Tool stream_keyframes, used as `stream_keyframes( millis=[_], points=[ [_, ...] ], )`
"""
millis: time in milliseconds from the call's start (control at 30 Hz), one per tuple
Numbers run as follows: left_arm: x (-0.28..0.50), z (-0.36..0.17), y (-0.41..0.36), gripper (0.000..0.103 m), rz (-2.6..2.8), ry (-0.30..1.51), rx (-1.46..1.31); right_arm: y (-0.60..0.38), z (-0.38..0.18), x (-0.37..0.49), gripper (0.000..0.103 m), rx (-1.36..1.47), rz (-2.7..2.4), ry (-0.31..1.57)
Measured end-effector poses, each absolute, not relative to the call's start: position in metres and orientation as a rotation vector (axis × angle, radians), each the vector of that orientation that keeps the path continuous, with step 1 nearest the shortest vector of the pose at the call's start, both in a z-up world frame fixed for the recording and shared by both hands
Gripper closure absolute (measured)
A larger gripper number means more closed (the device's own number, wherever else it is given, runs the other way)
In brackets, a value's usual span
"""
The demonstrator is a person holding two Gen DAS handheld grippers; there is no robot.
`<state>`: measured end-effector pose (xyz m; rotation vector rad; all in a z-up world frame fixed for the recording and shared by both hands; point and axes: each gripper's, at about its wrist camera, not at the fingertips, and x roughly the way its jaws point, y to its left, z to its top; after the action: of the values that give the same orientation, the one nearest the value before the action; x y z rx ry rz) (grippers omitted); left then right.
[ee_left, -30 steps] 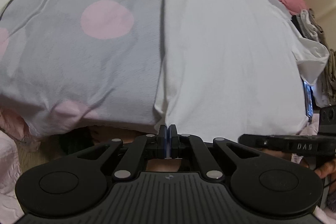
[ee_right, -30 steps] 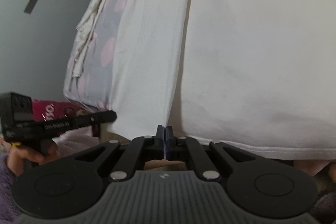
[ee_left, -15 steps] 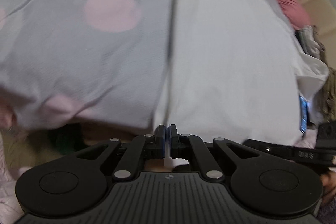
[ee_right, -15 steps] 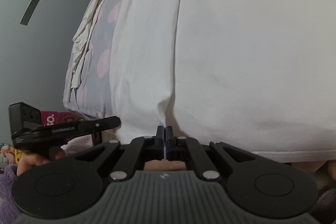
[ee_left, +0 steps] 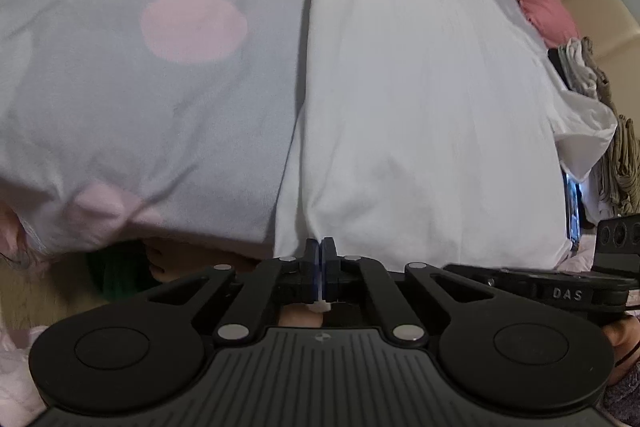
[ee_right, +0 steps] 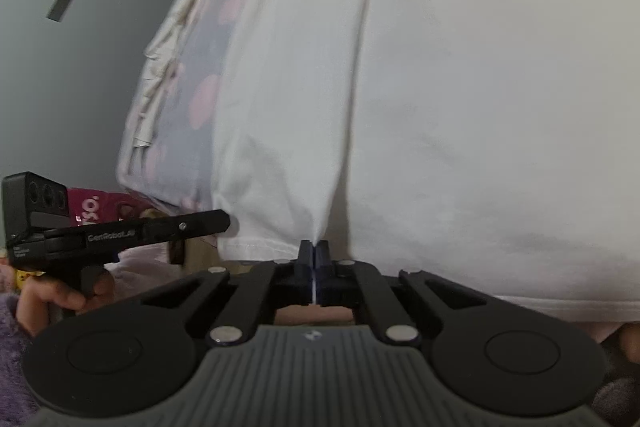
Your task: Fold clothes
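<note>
Honestly the white garment (ee_left: pixel 424 99) spread across the polka-dot bed cover (ee_left: pixel 140 75) fills the middle and right of frame, both left gripper (ee_left: pixel 321 251) and right gripper (ee_right: pixel 313 253) clamped on its bottom-edge hem, so uneven pulling probably skews it or slips the thin pinch.

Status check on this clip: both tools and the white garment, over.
Left tool shut on white garment hem. Right tool shut on same hem. Garment flat on polka-dot bedsheet. Nothing in the way.
</note>
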<state>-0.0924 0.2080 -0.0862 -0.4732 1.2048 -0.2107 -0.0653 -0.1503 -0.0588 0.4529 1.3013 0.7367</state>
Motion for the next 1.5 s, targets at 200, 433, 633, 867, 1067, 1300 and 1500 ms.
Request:
stream_keyframes(
  millis=[200, 433, 633, 867, 1067, 1300, 1500],
  points=[
    [-0.101, -0.081, 0.217, 0.103, -0.163, 1.194, -0.505, -0.143, -0.058, -0.067, 0.102, 0.407, 0.745, 1.316],
    [-0.097, -0.081, 0.225, 0.103, -0.134, 1.242, -0.5, -0.141, -0.056, -0.07, 0.096, 0.289, 0.697, 1.317],
    [-0.083, -0.044, 0.241, 0.103, -0.139, 1.121, -0.475, -0.154, -0.033, -0.059, 0.096, 0.275, 0.679, 1.253],
    [-0.019, -0.026, 0.232, 0.103, -0.15, 1.003, -0.251, -0.148, -0.001, -0.023, 0.078, 0.21, 0.681, 1.147],
    [0.037, -0.034, 0.224, 0.103, -0.212, 0.945, -0.216, -0.135, 0.01, 0.015, 0.078, 0.167, 0.673, 1.109],
    [0.095, -0.063, 0.224, 0.077, -0.308, 0.917, -0.343, -0.111, 0.009, 0.07, 0.077, 0.079, 0.658, 1.081],
    [0.124, -0.084, 0.228, 0.086, -0.32, 0.9, -0.397, -0.081, 0.008, 0.121, 0.076, 0.029, 0.67, 1.057]
  ],
)
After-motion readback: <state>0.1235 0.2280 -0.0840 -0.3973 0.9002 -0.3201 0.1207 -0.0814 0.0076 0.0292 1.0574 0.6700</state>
